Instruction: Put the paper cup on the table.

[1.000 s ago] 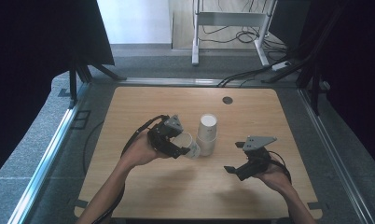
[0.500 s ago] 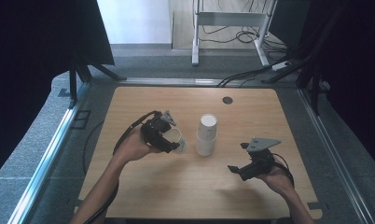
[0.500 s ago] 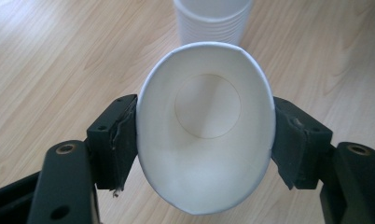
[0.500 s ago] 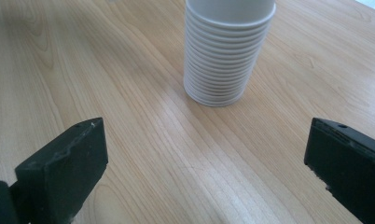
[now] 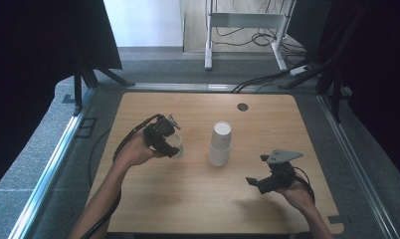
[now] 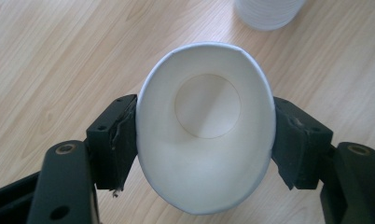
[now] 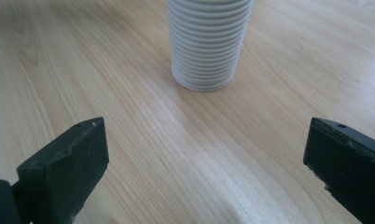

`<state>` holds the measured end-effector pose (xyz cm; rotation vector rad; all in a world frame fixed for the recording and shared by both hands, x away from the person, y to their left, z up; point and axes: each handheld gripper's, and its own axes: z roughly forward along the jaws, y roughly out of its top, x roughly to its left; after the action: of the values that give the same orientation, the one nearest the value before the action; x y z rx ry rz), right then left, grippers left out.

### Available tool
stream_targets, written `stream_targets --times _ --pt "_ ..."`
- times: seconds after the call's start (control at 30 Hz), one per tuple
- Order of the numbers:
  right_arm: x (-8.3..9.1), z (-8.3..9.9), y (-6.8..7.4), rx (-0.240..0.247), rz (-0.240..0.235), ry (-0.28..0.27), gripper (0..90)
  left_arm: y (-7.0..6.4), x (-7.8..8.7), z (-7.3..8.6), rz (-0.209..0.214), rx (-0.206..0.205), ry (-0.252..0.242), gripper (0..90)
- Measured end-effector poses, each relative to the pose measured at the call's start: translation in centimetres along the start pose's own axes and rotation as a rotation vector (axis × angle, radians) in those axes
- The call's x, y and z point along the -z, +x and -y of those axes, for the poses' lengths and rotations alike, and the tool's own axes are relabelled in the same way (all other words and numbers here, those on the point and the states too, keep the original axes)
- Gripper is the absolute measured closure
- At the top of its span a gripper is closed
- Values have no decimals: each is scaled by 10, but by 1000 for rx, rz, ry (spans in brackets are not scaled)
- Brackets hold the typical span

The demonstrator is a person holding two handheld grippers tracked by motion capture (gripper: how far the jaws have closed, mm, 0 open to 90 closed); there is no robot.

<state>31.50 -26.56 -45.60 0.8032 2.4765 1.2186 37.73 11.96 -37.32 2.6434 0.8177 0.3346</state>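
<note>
A stack of white paper cups (image 5: 221, 143) stands upside down near the middle of the wooden table (image 5: 203, 209); its ribbed rims (image 7: 207, 42) rise ahead in the right gripper view. My left gripper (image 5: 173, 145) is shut on a single white paper cup (image 6: 205, 126), squeezed oval between the jaws, its mouth facing the camera. That cup (image 5: 177, 145) is held left of the stack, just above the table. My right gripper (image 5: 253, 181) hovers right of the stack and nearer the front edge, open and holding nothing (image 7: 204, 154).
A small dark round hole (image 5: 243, 106) marks the table's far side. Metal rails (image 5: 53, 164) and dark curtains flank the table. Cables (image 5: 101, 159) trail from the left gripper over the table's left edge. A white frame's legs (image 5: 208, 35) stand beyond the table.
My left gripper has carried the single cup leftward, away from the stack. The right gripper has drifted slightly right and stayed open.
</note>
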Motion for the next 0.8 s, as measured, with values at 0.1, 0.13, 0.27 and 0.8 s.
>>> stream_targets --times 0.1,0.13,0.27,0.8 --pt "0 3 -1 -6 3 7 3 3 -5 0 -25 4 41 301" --pt "0 4 -1 -8 4 8 4 4 -7 1 -26 12 45 301" --pt "-1 8 -2 -17 6 15 8 8 -15 0 -37 20 86 301" --pt "-5 18 -4 -28 5 44 15 16 -48 -4 -36 55 183 289"
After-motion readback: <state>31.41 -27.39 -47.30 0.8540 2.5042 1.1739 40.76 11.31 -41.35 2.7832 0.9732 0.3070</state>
